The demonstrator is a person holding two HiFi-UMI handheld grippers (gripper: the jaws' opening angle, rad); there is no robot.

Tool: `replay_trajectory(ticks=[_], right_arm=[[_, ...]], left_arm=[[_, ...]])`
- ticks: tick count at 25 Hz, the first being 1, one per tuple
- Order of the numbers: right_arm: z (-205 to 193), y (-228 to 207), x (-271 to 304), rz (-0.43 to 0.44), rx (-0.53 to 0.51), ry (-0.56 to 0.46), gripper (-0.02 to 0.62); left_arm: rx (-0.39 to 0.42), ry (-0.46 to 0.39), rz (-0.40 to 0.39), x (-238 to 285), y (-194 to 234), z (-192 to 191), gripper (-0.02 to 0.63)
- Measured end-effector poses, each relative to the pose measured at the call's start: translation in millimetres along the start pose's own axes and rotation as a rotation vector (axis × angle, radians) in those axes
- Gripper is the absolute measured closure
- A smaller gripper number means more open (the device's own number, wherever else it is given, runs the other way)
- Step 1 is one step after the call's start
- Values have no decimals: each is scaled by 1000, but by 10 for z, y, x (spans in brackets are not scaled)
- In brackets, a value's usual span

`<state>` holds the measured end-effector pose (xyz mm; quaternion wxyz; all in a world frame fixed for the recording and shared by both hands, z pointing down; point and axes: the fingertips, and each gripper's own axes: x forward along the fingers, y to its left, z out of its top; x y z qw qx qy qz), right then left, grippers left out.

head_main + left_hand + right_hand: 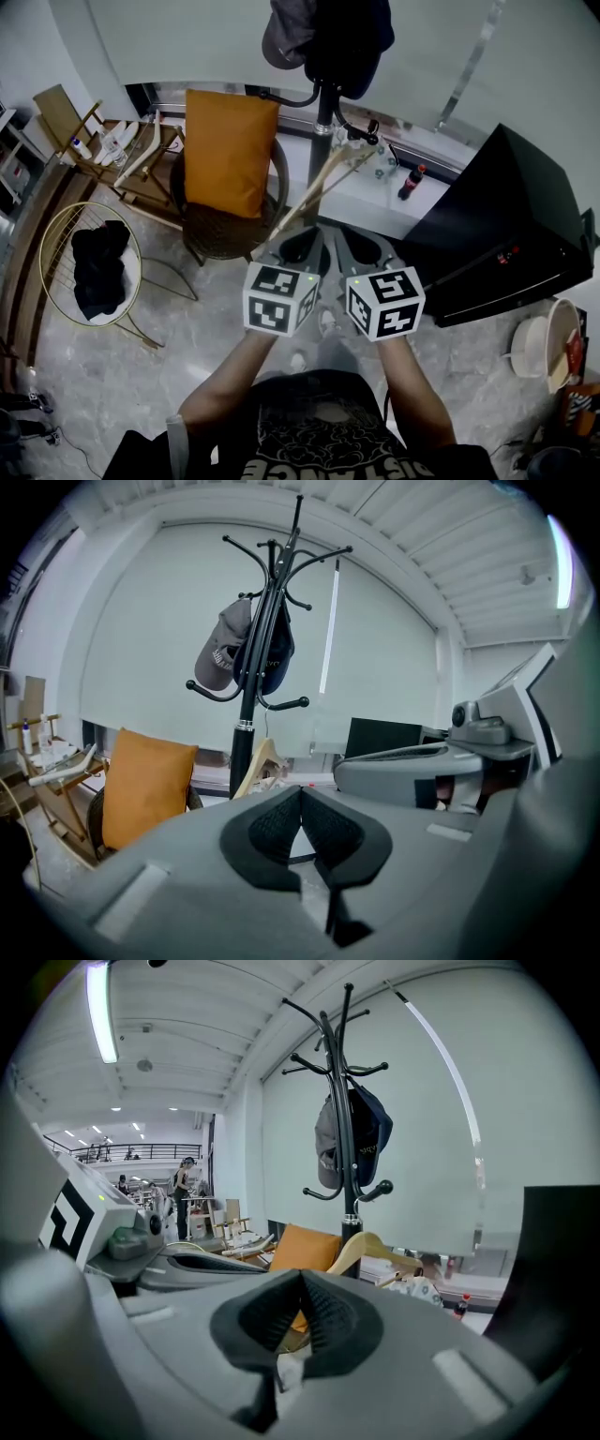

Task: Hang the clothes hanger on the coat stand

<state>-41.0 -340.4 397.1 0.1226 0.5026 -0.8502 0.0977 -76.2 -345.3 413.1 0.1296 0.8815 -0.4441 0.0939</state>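
Gripping, left: the left gripper (301, 790) is seen with its jaws pressed together, nothing between them.
Right gripper (302, 1275): the jaws are likewise met at the tips and empty.
Hanger (375, 1244): wooden, just beside the stand (349, 1147) pole, ahead of both grippers; its wire hook appears caught on a low peg.
Head view only: both marker cubes are shown side by side, with a cushion (230, 150) on a chair and a bottle (411, 181) on a white ledge.
Gripper views only: the stand is shown full height, with a cap (220, 653) hung midway.
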Motion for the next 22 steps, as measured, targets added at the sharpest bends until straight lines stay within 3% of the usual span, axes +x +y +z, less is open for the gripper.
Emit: replay_trajectory(ticks=[22], right_arm=[[-77,133,-110,2,2,1,595]], left_arm=[[1,-23,9,-165,-21,16,600]])
